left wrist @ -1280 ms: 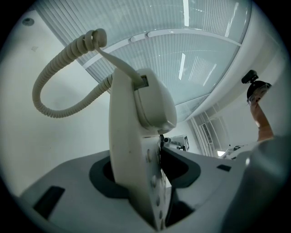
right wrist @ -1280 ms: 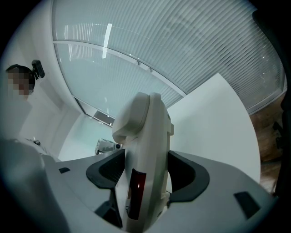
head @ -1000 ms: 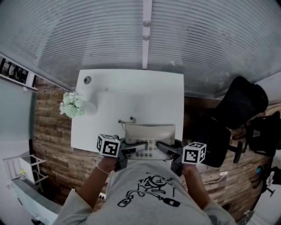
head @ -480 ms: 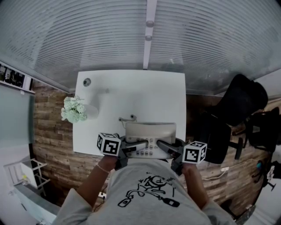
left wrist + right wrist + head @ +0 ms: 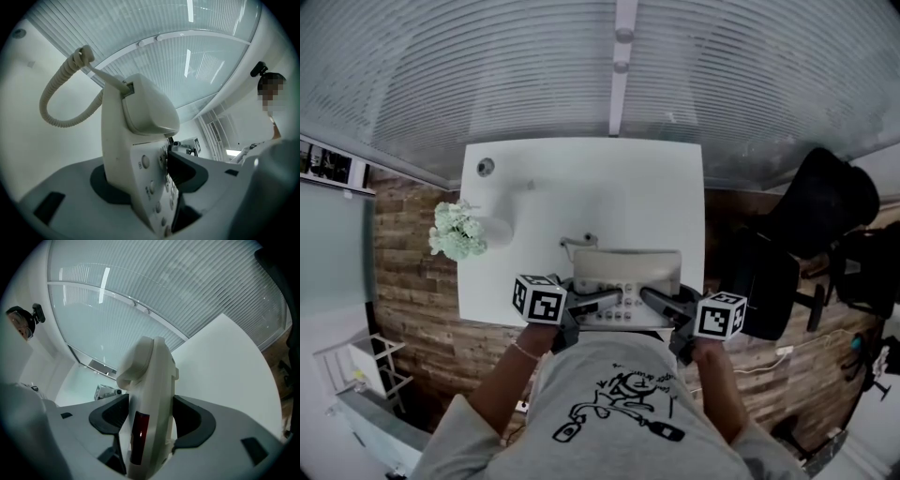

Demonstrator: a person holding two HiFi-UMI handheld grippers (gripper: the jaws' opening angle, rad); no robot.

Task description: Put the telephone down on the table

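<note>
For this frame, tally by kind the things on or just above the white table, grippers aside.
Beige corded desk telephone: 1
White vase of pale green flowers: 1
Small round grey disc: 1
Total: 3

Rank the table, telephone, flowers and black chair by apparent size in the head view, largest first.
1. table
2. telephone and black chair: about alike, so unranked; the chair, on the floor, is farther off
3. flowers
</note>
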